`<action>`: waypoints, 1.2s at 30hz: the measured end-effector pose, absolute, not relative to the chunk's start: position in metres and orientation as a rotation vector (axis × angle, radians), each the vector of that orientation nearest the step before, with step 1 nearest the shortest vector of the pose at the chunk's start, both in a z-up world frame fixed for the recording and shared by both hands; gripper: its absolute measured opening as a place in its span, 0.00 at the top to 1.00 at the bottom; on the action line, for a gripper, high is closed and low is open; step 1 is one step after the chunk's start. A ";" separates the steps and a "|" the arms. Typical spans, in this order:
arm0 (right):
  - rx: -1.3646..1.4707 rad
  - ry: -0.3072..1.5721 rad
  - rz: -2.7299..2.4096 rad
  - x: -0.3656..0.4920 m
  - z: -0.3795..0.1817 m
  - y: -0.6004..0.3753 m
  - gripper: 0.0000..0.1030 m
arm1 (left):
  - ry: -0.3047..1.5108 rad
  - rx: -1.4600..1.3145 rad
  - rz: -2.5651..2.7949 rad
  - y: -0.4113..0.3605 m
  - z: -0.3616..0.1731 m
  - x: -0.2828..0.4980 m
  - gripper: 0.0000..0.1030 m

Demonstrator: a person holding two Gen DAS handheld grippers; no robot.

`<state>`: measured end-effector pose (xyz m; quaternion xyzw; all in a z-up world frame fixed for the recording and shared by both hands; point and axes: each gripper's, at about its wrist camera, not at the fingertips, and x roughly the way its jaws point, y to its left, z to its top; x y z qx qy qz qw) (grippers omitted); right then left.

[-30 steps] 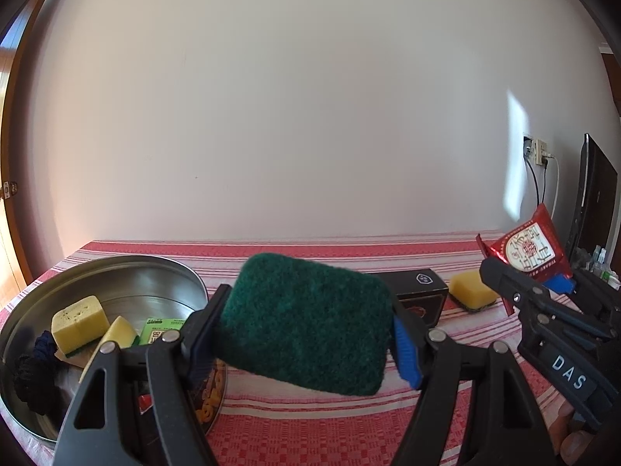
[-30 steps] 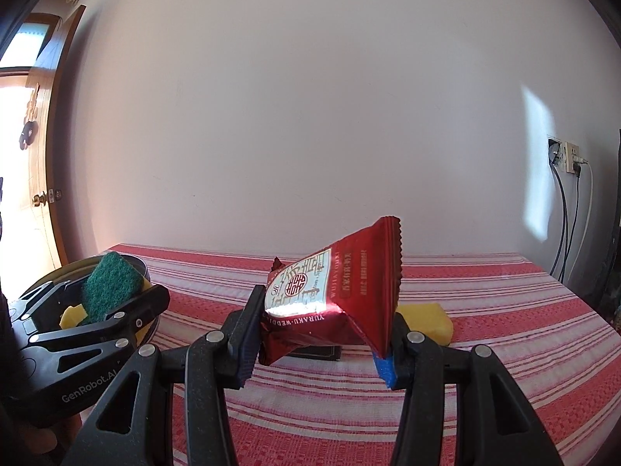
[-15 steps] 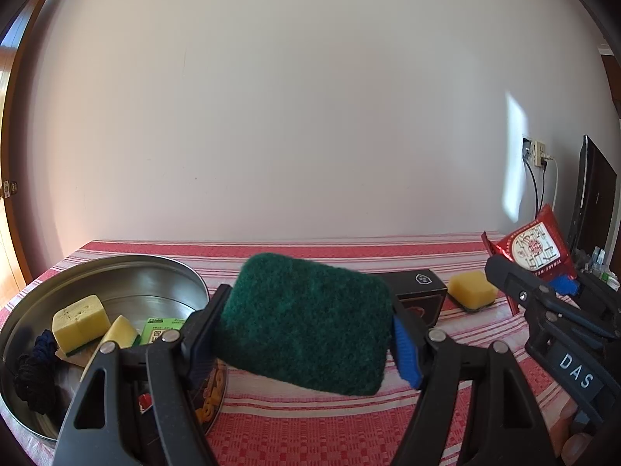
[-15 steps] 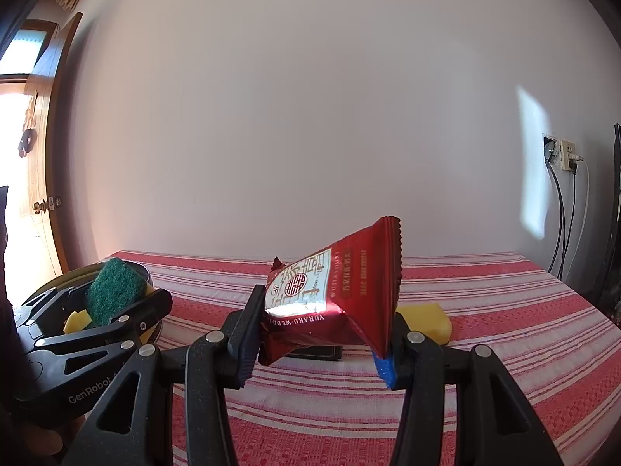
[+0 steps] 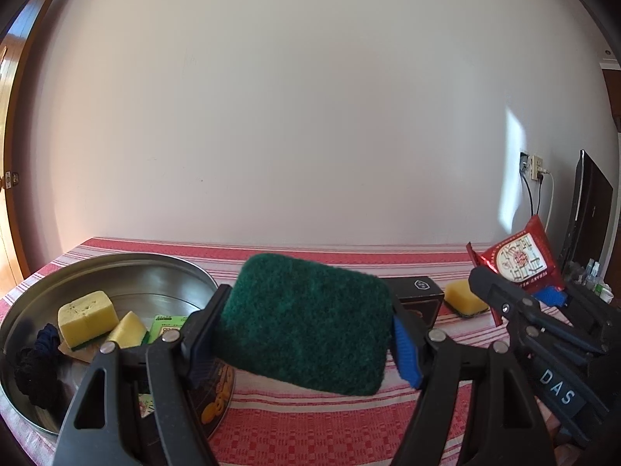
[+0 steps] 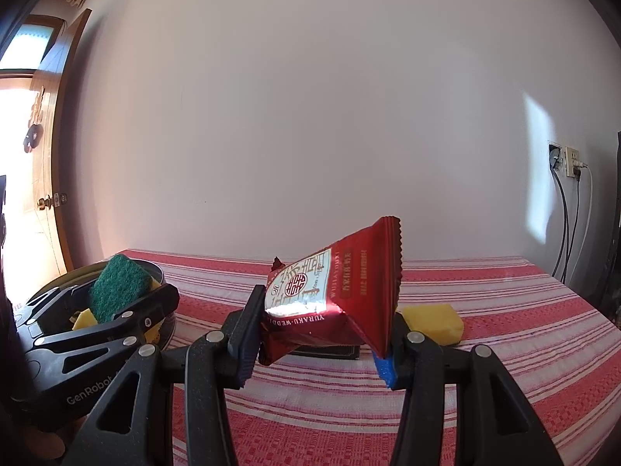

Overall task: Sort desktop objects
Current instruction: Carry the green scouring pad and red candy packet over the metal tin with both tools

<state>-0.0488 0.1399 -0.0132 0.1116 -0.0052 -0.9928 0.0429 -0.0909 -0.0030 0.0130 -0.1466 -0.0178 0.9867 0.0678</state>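
Sponge (image 5: pixel 306 326), soft and light, sits squeezed by its two short edges in my left gripper (image 5: pixel 306 334), in the air beside the metal tray (image 5: pixel 116 272). My right gripper (image 6: pixel 322 334) is clamped on the red snack packet (image 6: pixel 333 295) above the table; I think it is slippery and crushes easily, so I pinch it gently.

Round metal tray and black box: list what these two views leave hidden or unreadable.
- Round metal tray: in the left wrist view the left gripper and its green scouring pad cover the near right contents; an orange-printed item is unreadable.
- Black box: both views show only part, behind the pad or the red foil snack packet in the right gripper.
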 end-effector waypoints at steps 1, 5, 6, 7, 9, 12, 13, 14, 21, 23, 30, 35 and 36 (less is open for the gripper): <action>0.342 -0.016 -3.032 -0.049 -0.013 0.138 0.50 | -0.048 -0.435 2.975 -0.004 0.013 -0.089 0.28; 0.342 -0.014 -3.010 -0.051 -0.013 0.127 0.50 | -0.071 -0.402 2.986 -0.015 0.019 -0.084 0.28; 0.338 -0.011 -3.005 -0.051 -0.013 0.124 0.50 | -0.076 -0.393 2.992 -0.019 0.021 -0.083 0.28; 0.335 -0.010 -2.998 -0.052 -0.013 0.121 0.50 | -0.079 -0.385 3.000 -0.023 0.024 -0.082 0.28; 0.337 -0.008 -2.982 -0.053 -0.013 0.114 0.50 | -0.085 -0.371 3.021 -0.032 0.028 -0.080 0.28; 0.332 0.007 -2.954 -0.055 -0.011 0.100 0.50 | -0.114 -0.357 3.050 -0.048 0.033 -0.078 0.28; 0.324 0.014 -2.946 -0.055 -0.009 0.095 0.50 | -0.125 -0.354 3.061 -0.053 0.034 -0.077 0.28; 0.313 0.018 -2.938 -0.056 -0.007 0.092 0.50 | -0.135 -0.349 3.074 -0.059 0.035 -0.076 0.28; 0.265 0.046 -2.861 -0.063 0.005 0.056 0.50 | -0.191 -0.355 3.185 -0.108 0.036 -0.074 0.28; 0.255 0.050 -2.833 -0.065 0.006 0.042 0.50 | -0.211 -0.354 3.220 -0.123 0.035 -0.073 0.28; 0.225 0.079 -2.745 -0.071 0.008 -0.005 0.50 | -0.269 -0.366 3.314 -0.165 0.032 -0.076 0.28; 0.232 0.093 -2.715 -0.074 0.004 -0.029 0.50 | -0.255 -0.353 3.398 -0.184 0.031 -0.075 0.28; 0.240 0.099 -2.712 -0.076 0.003 -0.033 0.50 | -0.265 -0.360 3.407 -0.189 0.030 -0.076 0.28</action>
